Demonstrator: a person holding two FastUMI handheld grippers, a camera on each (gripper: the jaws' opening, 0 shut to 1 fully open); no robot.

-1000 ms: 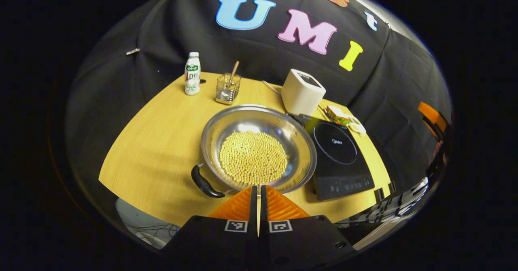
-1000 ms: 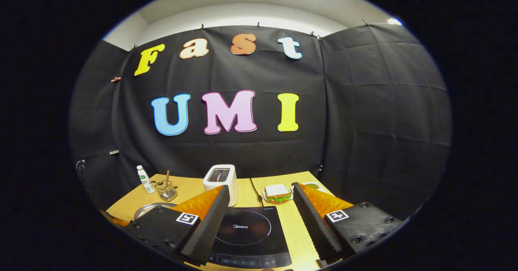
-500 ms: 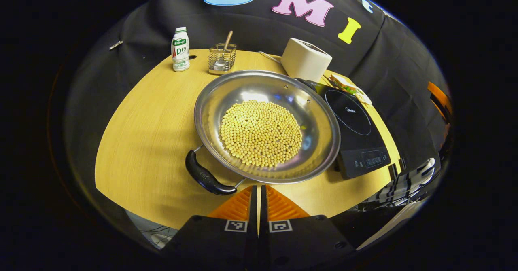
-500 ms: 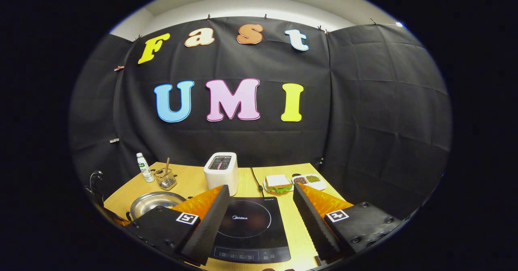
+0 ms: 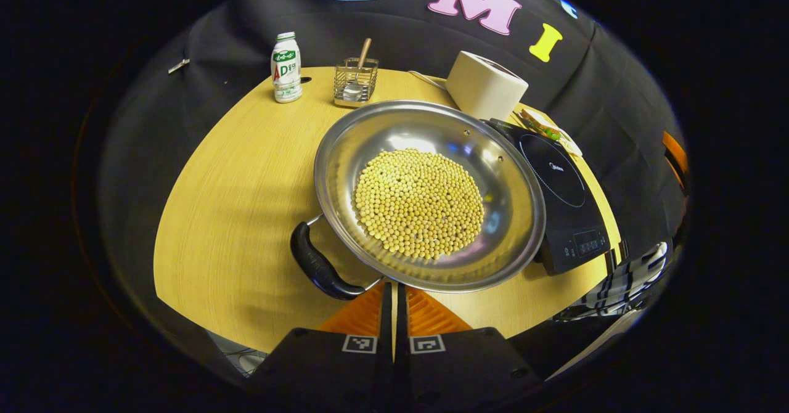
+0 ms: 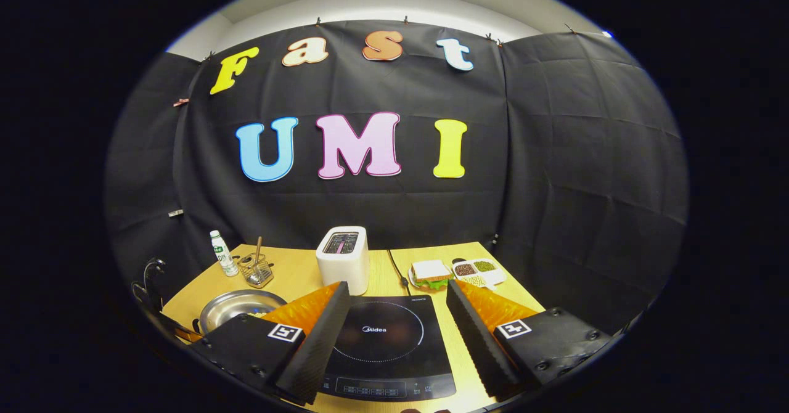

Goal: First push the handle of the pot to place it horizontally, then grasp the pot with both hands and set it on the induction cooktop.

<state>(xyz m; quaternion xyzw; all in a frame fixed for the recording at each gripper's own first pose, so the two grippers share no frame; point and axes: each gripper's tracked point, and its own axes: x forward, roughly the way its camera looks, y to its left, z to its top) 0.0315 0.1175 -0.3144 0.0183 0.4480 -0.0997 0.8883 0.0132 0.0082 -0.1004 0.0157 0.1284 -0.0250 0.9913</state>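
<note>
pot [image 5: 511, 228]: shiny silver metal, with pale reflections on the inner wall
pot handle [image 5: 317, 269]: glossy black
beans [image 5: 419, 203]: pale yellow, a dense bed of small round grains
induction cooktop [image 6: 385, 345]: black, with a thin pale dotted ring on its top
tabletop [image 5: 240, 191]: light yellow wood grain with fine streaks
toaster [image 6: 343, 259]: white body, dark slots on top
bottle [image 5: 286, 68]: white, with a green and red label
wire basket [image 5: 355, 82]: silver mesh, holding a wood-brown handled utensil
sandwich [image 6: 431, 273]: white bread over a green leaf
small tray [image 6: 478, 270]: white, with brown and green fillings
</note>
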